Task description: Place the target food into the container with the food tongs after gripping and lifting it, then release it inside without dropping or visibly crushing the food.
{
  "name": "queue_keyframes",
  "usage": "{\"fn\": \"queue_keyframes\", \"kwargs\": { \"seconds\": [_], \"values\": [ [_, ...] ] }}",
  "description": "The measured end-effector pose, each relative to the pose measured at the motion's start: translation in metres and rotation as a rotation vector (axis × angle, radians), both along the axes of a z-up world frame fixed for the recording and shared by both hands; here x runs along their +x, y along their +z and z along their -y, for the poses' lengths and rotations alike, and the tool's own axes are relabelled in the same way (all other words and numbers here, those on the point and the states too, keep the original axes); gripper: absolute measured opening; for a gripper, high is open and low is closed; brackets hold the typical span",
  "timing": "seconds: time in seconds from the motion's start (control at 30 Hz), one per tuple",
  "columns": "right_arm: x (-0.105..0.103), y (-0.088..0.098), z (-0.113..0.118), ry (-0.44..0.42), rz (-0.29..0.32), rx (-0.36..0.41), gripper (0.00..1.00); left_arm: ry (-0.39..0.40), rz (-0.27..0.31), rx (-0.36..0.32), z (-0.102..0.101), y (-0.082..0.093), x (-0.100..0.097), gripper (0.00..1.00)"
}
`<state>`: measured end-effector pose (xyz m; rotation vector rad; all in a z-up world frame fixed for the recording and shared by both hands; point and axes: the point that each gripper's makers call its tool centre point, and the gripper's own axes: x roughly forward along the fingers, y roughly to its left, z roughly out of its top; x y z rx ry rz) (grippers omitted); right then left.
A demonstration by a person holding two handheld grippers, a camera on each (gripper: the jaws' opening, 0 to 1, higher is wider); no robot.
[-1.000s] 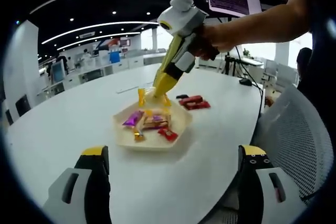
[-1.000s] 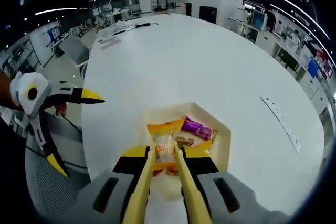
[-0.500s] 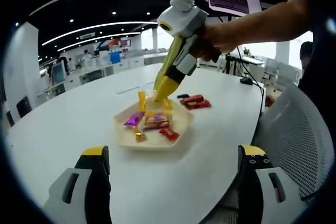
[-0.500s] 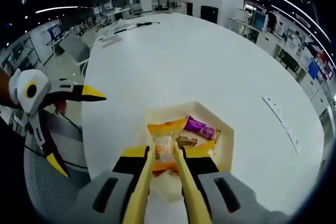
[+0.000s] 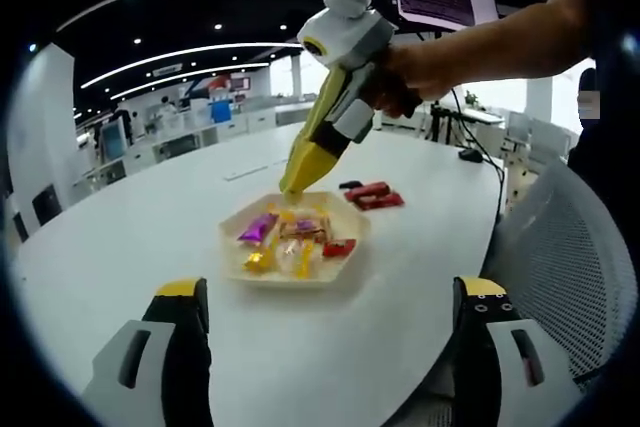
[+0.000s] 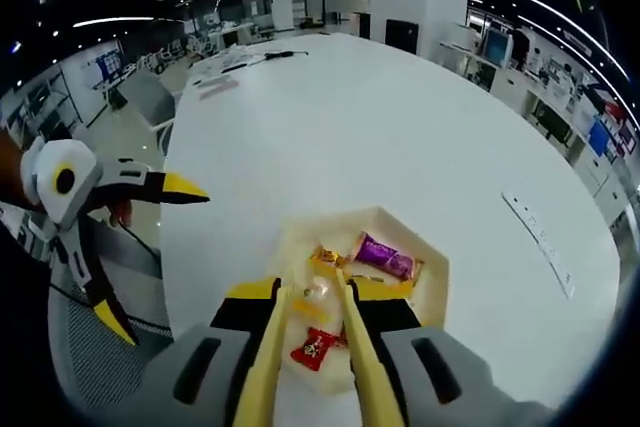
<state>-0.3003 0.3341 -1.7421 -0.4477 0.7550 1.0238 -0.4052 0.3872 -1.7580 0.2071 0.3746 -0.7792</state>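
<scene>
**Tongs above the tray, snacks lying inside**

The cream hexagonal tray (image 5: pixel 352 250) sits on the white counter (image 5: pixel 130 237). In the left gripper view it holds five wrapped snacks that I can count: a purple one (image 5: pixel 257 227), a red one (image 5: pixel 338 247), an orange-brown one (image 5: pixel 300 230) and two yellow ones (image 5: pixel 258 261) (the small ones blur together). Two red packets (image 5: pixel 370 194) lie on the counter just beyond the tray.

The right hand-held gripper (image 5: pixel 291 185) clamps yellow food tongs (image 6: pixel 305 347), whose two arms sit narrowly apart with nothing between their tips. The orange-brown snack lies just below those tips, long axis crosswise to the tongs.

The left hand-held gripper (image 5: pixel 325 292) is spread wide, empty, well short of the tray.
</scene>
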Motion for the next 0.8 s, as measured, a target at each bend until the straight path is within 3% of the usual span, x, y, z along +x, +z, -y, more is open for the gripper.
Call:
{"fn": "queue_keyframes", "kwargs": {
  "seconds": [0.5, 0.8],
  "values": [
    [0.003, 0.003, 0.018, -0.029, 0.021, 0.021, 0.27, -0.001, 0.000, 0.002, 0.000, -0.001, 0.000, 0.99],
    [0.010, 0.007, 0.051, -0.075, 0.029, 0.028, 0.27, -0.005, -0.002, -0.002, 0.001, 0.000, 0.000, 0.99]
  ]
}}
